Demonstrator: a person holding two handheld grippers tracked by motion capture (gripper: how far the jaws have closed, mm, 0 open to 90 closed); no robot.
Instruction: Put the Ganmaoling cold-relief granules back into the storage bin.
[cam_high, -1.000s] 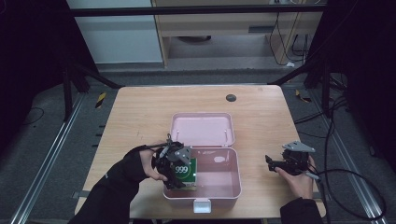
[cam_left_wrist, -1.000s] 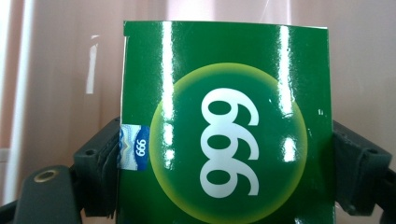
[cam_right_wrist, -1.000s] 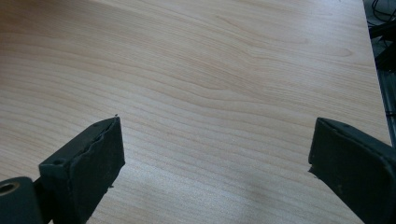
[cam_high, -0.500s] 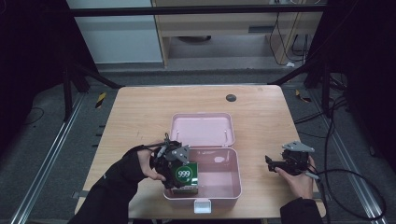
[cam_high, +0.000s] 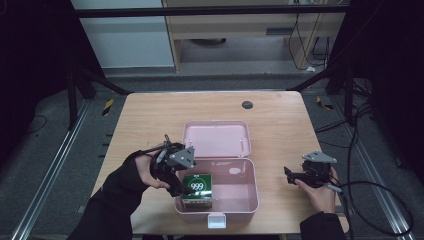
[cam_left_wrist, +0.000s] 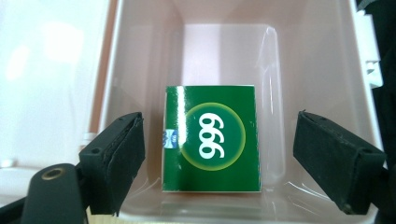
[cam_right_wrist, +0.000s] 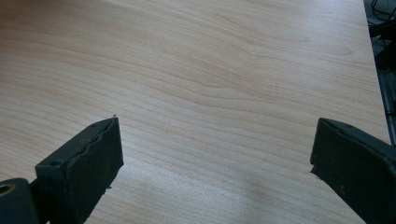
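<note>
Resting in the pink box (cam_high: 250, 200), at its 9 o'clock end, a green carton (cam_left_wrist: 211, 138) is flanked untouched by the wide-spread left gripper (cam_left_wrist: 243, 158); the right gripper (cam_right_wrist: 215, 168) is held wide over the table (cam_right_wrist: 224, 70).

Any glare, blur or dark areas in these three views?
High view: surroundings very dark, wooden table lit. Left gripper view: glare streaks on the green box, pink case washed out at left. Right gripper view: table grain sharp, tongs soft-edged.

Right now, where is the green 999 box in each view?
High view: green 999 box in the pink case's near-left corner.
Left gripper view: centre, between the open jaws, on the case floor.
Right gripper view: not in it.
Shared landmark: the pink case.
</note>
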